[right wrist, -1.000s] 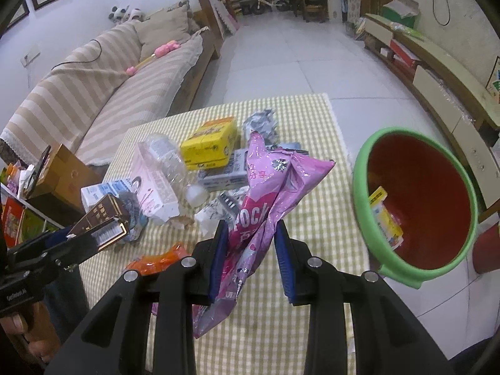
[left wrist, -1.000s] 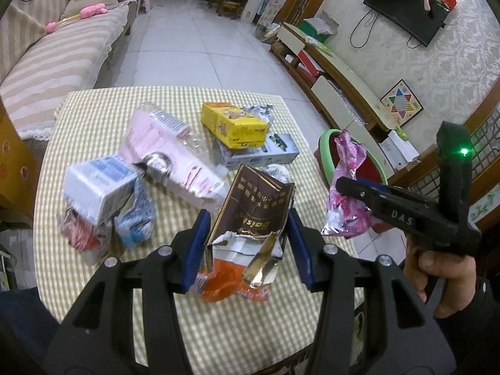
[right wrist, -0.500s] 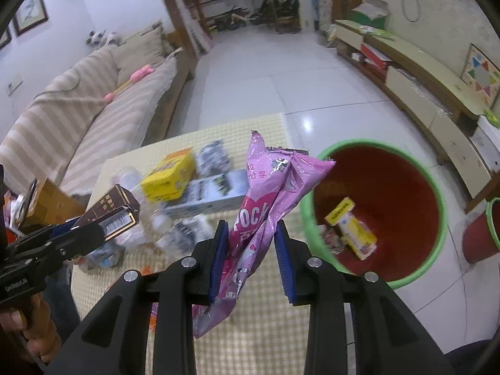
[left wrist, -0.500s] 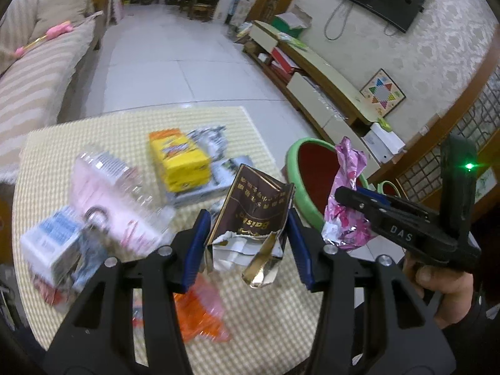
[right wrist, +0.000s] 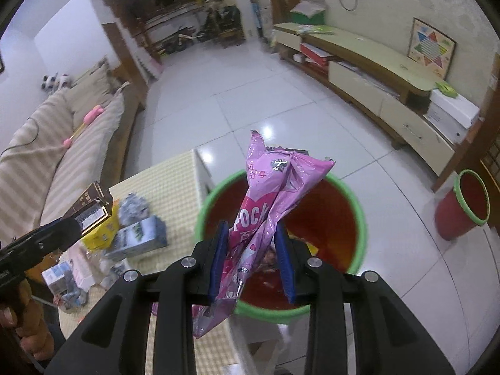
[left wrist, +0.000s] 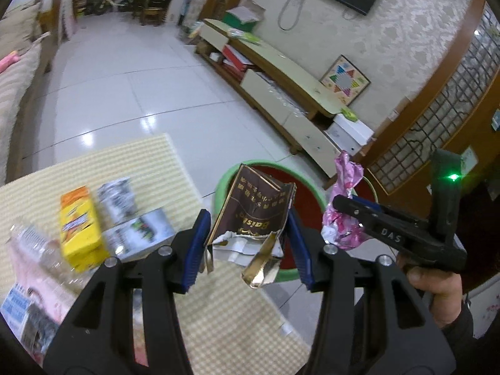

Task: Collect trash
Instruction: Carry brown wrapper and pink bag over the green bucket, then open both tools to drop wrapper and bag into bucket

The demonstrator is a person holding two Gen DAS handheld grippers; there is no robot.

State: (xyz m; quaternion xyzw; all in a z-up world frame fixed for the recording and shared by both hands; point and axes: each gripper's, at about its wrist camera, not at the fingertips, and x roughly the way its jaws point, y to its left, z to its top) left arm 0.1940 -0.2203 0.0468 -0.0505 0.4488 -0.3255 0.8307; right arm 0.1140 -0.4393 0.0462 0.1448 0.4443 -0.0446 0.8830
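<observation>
Above red bin (right wrist: 328, 206): right gripper (right wrist: 253, 259) level, clamping pink wrapper (right wrist: 268, 200).

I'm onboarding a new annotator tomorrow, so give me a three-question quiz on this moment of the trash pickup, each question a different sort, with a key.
1. True or false: the right gripper holds a pink snack wrapper.
2. Multiple choice: the left gripper holds A) a yellow box, B) a torn brown carton, C) a plastic bottle.
3. Fill in: the red bin beside the table has a ____ rim.

Key
1. True; the jaws are shut on it, over the bin.
2. B; the yellow box lies on the table.
3. Green.
</observation>
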